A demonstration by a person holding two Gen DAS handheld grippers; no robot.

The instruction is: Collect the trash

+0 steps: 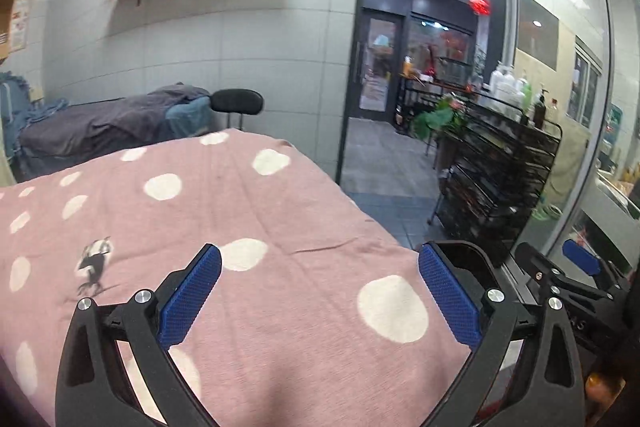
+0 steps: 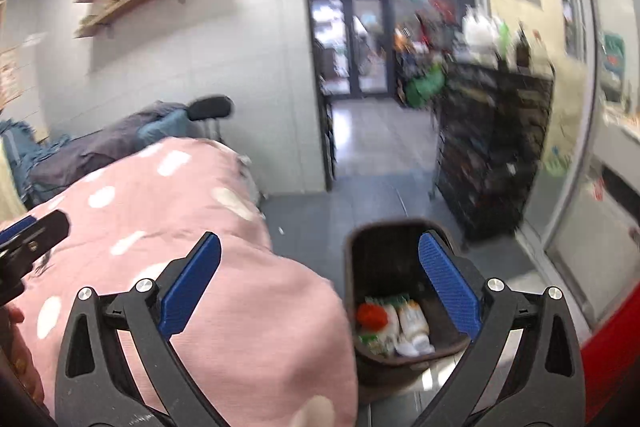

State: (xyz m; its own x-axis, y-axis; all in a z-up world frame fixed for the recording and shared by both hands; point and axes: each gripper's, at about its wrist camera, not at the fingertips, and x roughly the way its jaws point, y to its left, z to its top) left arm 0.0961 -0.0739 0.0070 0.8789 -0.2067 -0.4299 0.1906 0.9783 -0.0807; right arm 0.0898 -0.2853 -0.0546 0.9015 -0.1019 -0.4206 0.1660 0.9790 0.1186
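My left gripper (image 1: 320, 259) is open and empty above a pink blanket with white dots (image 1: 280, 227) on a bed. My right gripper (image 2: 320, 255) is open and empty, over the bed's corner and a dark trash bin (image 2: 360, 243) on the floor to the right of the bed. The bin holds several pieces of trash (image 2: 394, 323): white and orange wrappers and something red. The right gripper also shows at the right edge of the left wrist view (image 1: 580, 259). The left gripper's fingertip (image 2: 36, 231) shows at the left of the right wrist view.
A dark print (image 1: 94, 263) marks the blanket at the left. A black wire rack (image 1: 500, 171) with bottles stands to the right on the tiled floor (image 2: 380, 155). A second bed with grey covers (image 1: 100, 127) and a black stool (image 1: 237, 101) stand behind. A glass wall (image 2: 576, 147) runs along the right.
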